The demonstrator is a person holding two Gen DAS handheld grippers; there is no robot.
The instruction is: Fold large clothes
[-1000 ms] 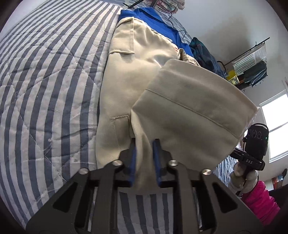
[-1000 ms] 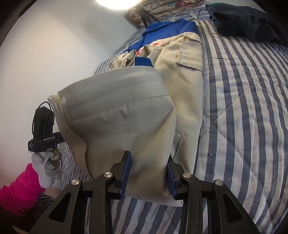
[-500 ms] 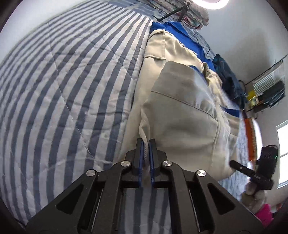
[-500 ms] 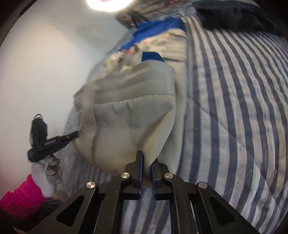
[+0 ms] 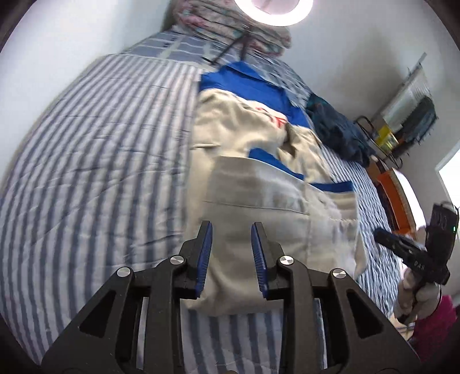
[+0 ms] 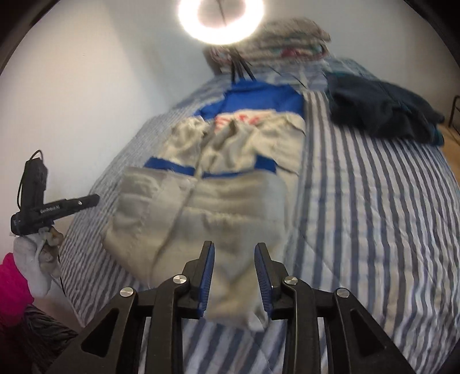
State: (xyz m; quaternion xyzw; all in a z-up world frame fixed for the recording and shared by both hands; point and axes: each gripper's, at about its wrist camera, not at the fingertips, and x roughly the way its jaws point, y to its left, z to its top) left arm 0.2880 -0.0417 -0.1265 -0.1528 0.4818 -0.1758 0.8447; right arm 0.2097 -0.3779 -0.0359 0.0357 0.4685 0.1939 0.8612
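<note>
Beige jacket with blue lining, laid lengthwise down the middle of the striped bed, collar end toward the head edge, hem end folded over onto the body near the foot edge. Folded that way, by the look of it, to halve the length and hide the lining; only narrow blue strips showing along the top of the fold, so the flap probably sitting a little short or crooked. Pile of dark clothes lying apart near the far right corner of the bed, likely waiting its turn. Bundle of patterned bedding stacked at the head edge under a ring light. Left gripper spread wide, blue pads parted, nothing pinched; hanging over the folded edge nearest the foot, cloth visible in the gap but no squeeze evident, actual contact impossible to tell. Right gripper likewise wide apart, empty, poised over the same near edge on its own side, frame blurred. Both released, apparently, to let the flap settle flat. Next, judging by the shape: another fold, or smoothing the crooked side.
</note>
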